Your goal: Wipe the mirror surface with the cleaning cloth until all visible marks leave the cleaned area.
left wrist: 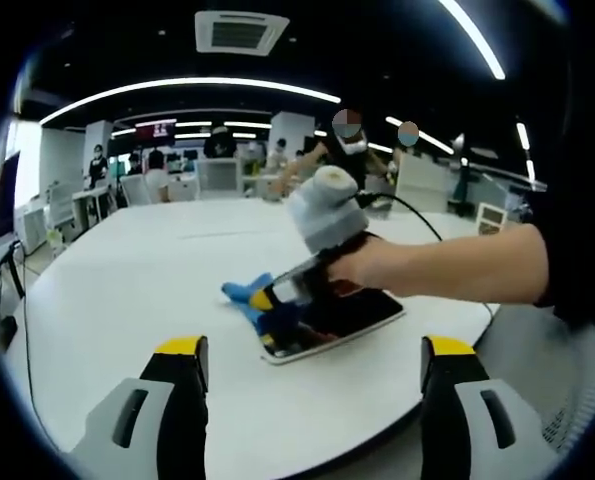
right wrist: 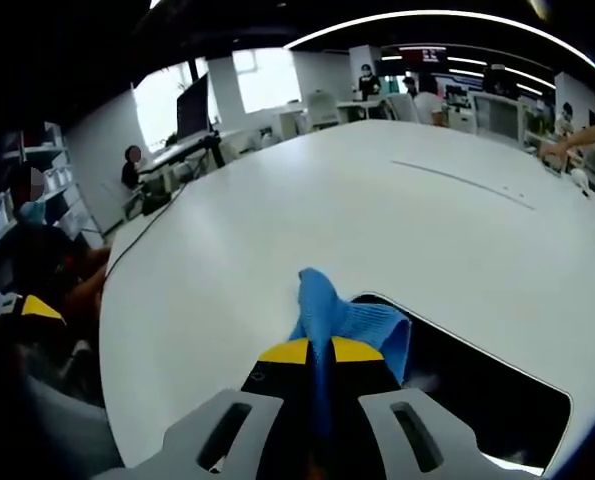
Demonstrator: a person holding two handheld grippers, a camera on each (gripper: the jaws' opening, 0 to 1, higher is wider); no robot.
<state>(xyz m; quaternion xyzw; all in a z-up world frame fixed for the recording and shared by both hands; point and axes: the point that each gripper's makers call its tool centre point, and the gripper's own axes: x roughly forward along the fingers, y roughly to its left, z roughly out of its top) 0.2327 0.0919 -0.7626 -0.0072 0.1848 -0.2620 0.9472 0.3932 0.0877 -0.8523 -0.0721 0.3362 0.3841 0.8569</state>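
The mirror [left wrist: 362, 315] is a dark rectangular pane in a white frame, lying flat on the white table [left wrist: 137, 270]. The blue cleaning cloth [left wrist: 245, 292] rests on its left end. A person's hand holds my right gripper [left wrist: 275, 298], which is shut on the cloth and presses it down at the mirror's edge. In the right gripper view, the cloth [right wrist: 349, 318] bunches up between the yellow tips of my right gripper [right wrist: 322, 352], with the mirror [right wrist: 477, 385] stretching away to the right. My left gripper [left wrist: 315, 348] stands open near the table's front edge, holding nothing.
The round table edge [left wrist: 377, 440] curves just beyond my left jaws. Desks, chairs and several people [left wrist: 157, 170] stand at the far side of the room. A cable [left wrist: 422, 215] trails from the right gripper. A seated person [right wrist: 132, 165] is past the table's far left.
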